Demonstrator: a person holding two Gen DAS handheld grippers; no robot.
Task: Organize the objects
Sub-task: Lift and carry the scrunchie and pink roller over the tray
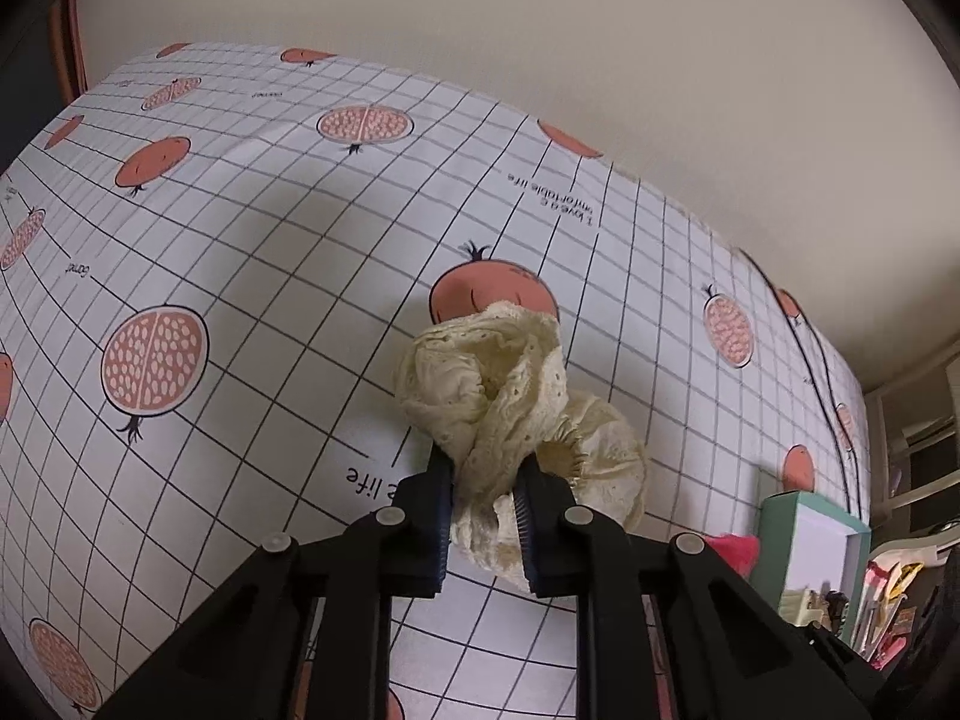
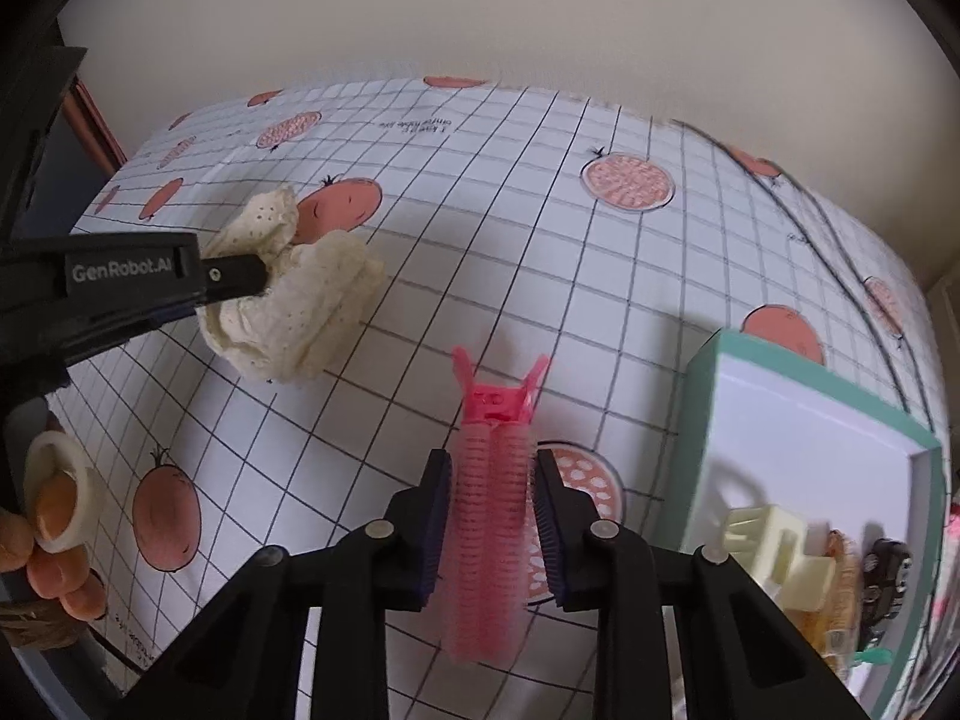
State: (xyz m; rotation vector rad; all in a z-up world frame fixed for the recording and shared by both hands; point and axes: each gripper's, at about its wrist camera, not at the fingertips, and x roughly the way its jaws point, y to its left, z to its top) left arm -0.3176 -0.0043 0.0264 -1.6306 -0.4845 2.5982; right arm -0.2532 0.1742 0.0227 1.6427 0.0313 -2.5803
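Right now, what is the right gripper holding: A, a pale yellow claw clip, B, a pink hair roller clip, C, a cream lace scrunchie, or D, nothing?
B: the pink hair roller clip sits clamped between the jaws of the right gripper, while the cream lace scrunchie is in the left gripper and the pale yellow claw clip lies in the box.

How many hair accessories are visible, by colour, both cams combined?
Cream: 2, scrunchie in left gripper, claw clip in box
Pink: 1, roller clip in right gripper
Black: 1, small clip in box
Total: 4; other box contents too blurred to count.
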